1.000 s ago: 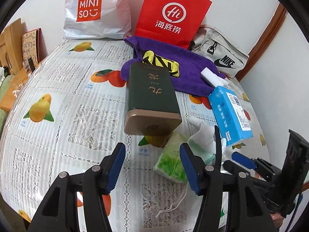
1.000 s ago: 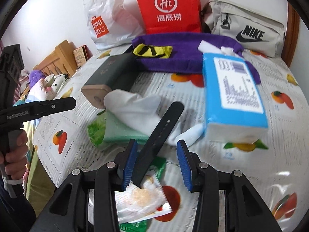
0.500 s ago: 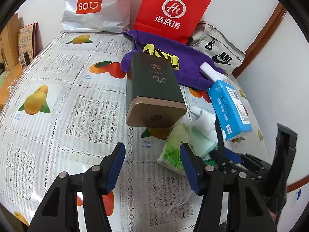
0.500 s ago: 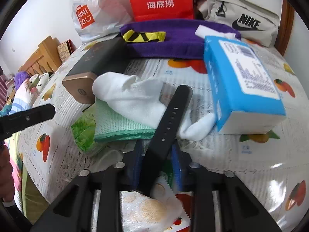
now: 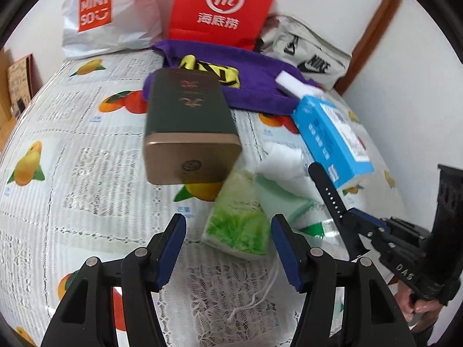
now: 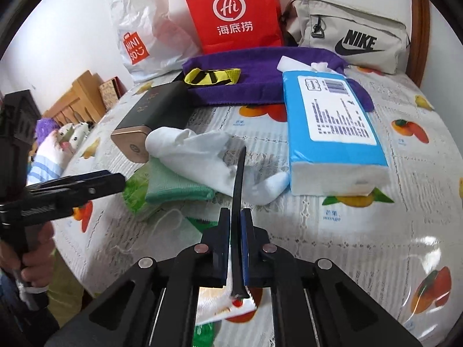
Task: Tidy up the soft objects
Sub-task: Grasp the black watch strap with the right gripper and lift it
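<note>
Right tongs (image 6: 233, 232) clenched on black strap (image 6: 238, 185) – lift it straight off the white sock (image 6: 196, 156), slowly. Left tongs (image 5: 228, 248) released, empty – over green pack (image 5: 240, 222).

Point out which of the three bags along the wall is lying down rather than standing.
The beige Nike bag, lying on its long side at the right end. The red paper bag and the white Miniso bag both stand upright.
</note>
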Motion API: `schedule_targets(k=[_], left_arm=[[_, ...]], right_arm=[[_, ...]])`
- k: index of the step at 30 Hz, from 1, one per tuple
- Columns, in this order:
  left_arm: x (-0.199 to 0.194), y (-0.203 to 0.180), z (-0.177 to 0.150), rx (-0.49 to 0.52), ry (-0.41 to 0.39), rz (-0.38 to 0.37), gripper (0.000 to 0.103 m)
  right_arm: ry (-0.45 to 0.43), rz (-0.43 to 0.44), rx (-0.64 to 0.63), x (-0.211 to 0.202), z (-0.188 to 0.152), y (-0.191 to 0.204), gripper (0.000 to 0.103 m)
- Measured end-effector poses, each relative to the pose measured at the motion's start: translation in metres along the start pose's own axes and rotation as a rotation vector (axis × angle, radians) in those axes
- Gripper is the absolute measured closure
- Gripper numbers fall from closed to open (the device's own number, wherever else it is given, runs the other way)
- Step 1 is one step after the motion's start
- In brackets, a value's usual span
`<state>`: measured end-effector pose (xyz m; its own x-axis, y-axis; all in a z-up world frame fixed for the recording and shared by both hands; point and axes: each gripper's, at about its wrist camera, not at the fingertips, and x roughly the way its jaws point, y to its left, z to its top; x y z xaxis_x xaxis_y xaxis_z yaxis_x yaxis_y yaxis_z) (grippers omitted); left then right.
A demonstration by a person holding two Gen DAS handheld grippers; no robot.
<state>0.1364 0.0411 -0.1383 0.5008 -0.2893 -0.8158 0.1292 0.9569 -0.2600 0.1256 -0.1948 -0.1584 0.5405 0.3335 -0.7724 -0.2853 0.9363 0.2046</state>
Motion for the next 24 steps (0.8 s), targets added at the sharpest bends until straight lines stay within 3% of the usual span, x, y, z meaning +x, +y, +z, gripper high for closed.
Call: schedule_targets(k=[6, 15, 19, 22, 24], left_arm=[[0.009, -0.005, -0.002, 0.014, 0.019, 0.016, 0.044], [0.01, -0.004, -0.003, 0.009, 0.026, 0.026, 0.044], [0.012, -0.004, -0.003, 0.005, 0.029, 0.021, 0.044], [0.012, -0.005, -0.003, 0.012, 0.032, 0.02, 0.044], [0.012, -0.005, -0.002, 0.01, 0.03, 0.017, 0.044]], right_arm=[[-0.006, 0.023, 0.002, -0.002, -0.007, -0.009, 0.1], [0.065, 0.087, 0.028, 0.026, -0.005, -0.013, 0.093], [0.069, 0.08, 0.018, 0.035, -0.002, -0.008, 0.082], [0.062, 0.071, -0.026, 0.036, 0.0, 0.002, 0.061], [0.042, 0.058, -0.03, 0.036, 0.001, 0.005, 0.058]])
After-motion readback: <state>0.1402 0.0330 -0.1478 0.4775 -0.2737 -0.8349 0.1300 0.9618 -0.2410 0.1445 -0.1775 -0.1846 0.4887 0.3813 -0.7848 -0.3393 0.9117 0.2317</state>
